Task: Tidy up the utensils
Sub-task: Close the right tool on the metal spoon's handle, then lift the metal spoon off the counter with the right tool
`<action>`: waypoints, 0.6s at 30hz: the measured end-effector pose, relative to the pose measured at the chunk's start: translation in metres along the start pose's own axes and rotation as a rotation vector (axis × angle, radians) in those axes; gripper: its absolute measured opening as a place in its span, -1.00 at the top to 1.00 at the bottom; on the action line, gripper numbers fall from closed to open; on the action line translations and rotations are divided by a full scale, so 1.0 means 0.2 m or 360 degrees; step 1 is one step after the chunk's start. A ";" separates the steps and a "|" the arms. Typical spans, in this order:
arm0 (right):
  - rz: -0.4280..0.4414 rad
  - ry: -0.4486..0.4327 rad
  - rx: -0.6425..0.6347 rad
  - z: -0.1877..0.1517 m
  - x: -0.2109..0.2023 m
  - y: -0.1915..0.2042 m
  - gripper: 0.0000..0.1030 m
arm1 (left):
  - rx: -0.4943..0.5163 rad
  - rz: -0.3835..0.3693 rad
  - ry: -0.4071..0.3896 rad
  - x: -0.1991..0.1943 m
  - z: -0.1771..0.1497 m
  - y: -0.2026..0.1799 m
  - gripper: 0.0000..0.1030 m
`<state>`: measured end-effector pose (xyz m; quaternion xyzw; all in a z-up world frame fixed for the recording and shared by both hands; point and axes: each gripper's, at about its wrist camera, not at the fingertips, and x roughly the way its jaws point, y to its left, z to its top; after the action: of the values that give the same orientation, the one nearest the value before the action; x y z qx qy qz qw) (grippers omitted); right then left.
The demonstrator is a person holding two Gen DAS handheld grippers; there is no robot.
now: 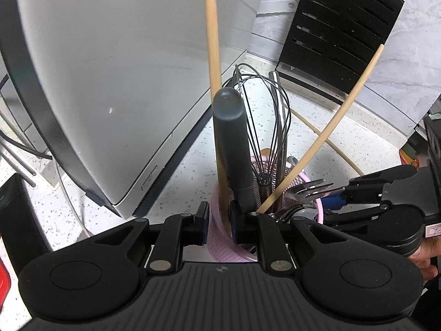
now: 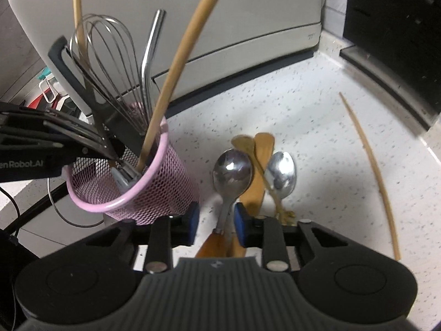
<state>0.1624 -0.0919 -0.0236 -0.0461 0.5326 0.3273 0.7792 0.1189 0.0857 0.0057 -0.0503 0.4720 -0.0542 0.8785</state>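
The left gripper [image 1: 218, 222] is clamped on the rim of the pink mesh holder [image 2: 154, 190], which stands on the speckled counter [image 2: 317, 110] with a whisk [image 2: 110, 63], a metal straw [image 2: 150, 55] and wooden sticks in it. Just right of it lie 2 metal spoons, the near spoon [image 2: 233, 171] with its neck between the parted jaws of the right gripper [image 2: 215, 224], pads not touching it. Farthest right lies 1 loose chopstick [image 2: 372, 171].

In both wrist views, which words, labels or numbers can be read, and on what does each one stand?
"enRobot.AI", start cut off by the frame edge: on the left gripper.
Small grey mark on the white appliance: too blurred to read.
Red and white sticker on the right gripper: too small to read.
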 end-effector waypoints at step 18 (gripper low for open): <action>-0.0158 0.0108 -0.0124 -0.01 0.08 0.08 0.87 | -0.0010 -0.0002 0.0001 -0.02 -0.01 0.02 0.64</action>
<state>0.1547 -0.0734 -0.0336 -0.1138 0.5427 0.3069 0.7735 0.1161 0.0902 0.0071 -0.0533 0.4724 -0.0531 0.8782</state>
